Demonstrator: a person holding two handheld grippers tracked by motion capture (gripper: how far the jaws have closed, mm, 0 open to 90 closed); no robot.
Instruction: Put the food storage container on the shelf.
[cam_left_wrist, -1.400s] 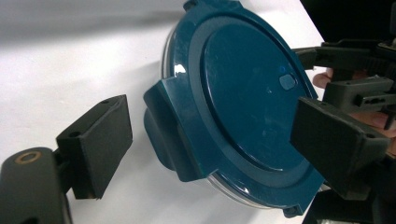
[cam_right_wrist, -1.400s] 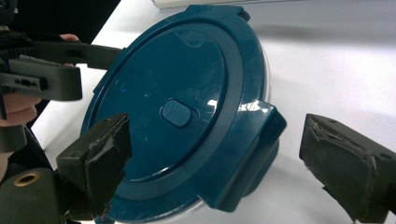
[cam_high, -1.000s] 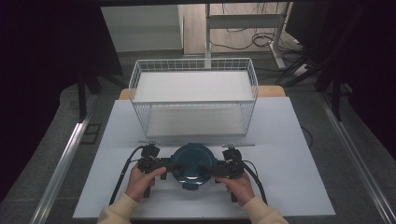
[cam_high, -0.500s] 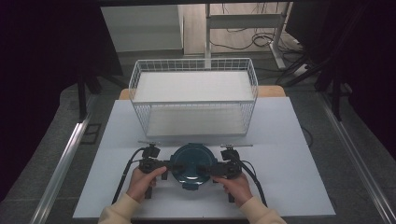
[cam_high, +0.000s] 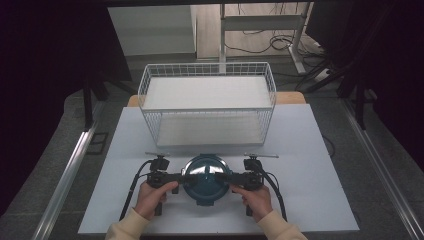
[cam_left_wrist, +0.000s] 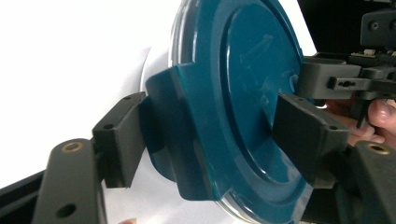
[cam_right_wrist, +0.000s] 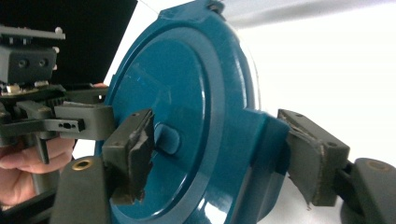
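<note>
A round teal lid (cam_high: 205, 179) with side tabs lies at the near middle of the white table (cam_high: 310, 165), and a clear rim shows under its edge. My left gripper (cam_high: 182, 177) is shut on the lid's left tab, with one jaw on each side of the tab in the left gripper view, where the teal lid (cam_left_wrist: 233, 93) sits between the jaws of the left gripper (cam_left_wrist: 212, 140). My right gripper (cam_high: 231, 177) is shut on the opposite tab. In the right gripper view, the teal lid (cam_right_wrist: 177, 116) is clamped by the right gripper (cam_right_wrist: 224, 154). A hand holds each gripper.
A white wire basket (cam_high: 207, 107) stands just behind the lid, across the table's far half. Cables trail from both grippers toward the near edge. Dark floor and metal rails flank the table.
</note>
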